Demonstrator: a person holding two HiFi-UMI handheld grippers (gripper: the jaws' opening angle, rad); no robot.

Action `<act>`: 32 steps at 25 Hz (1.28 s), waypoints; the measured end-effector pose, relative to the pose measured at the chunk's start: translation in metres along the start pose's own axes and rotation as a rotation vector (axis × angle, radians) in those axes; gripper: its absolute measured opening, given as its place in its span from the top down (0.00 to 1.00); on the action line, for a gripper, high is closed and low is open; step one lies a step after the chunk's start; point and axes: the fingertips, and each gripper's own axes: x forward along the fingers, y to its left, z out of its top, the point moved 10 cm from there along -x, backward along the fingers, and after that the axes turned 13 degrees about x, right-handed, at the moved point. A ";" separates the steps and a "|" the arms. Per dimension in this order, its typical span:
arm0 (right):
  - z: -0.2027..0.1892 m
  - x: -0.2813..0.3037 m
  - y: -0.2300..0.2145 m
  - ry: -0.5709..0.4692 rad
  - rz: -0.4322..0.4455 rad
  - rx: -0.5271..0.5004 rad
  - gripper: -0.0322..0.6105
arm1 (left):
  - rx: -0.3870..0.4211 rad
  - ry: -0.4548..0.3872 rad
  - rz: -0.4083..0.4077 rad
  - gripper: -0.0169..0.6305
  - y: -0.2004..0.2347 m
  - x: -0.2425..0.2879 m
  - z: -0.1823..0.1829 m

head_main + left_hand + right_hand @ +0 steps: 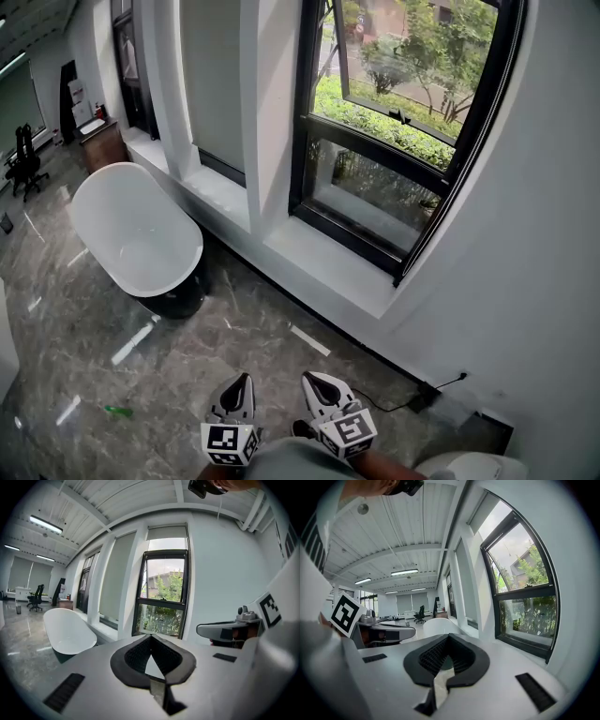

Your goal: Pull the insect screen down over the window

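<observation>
The insect screen (166, 532) is seen only in the left gripper view, as a grey panel drawn over just the top of the black-framed window (375, 192). Its lower edge is hung well above the sill (328, 267), and whether it is mesh cannot be made out. In the head view the top of the window is cut off, so the screen is hidden there. The window is set in the white wall at the far right. The left gripper (241, 380) and the right gripper (315, 379) are held side by side at the near edge, over the marble floor (234, 328) and well apart from the window. Both pairs of jaws are clenched together, with nothing grasped between them. A white bathtub (136, 230) is stood at the far left. The arms behind the grippers are cut off by the picture's edge.
</observation>
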 end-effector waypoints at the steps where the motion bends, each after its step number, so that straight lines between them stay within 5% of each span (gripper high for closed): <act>1: 0.000 0.000 -0.002 0.000 0.003 0.004 0.96 | 0.002 0.001 0.000 0.95 -0.001 0.001 0.000; 18: 0.036 -0.011 -0.114 0.011 0.028 0.013 0.96 | 0.032 0.001 0.037 0.95 -0.069 0.088 0.045; 32: 0.079 0.036 -0.185 -0.076 -0.094 0.010 0.96 | 0.057 -0.041 -0.033 0.95 -0.064 0.197 0.074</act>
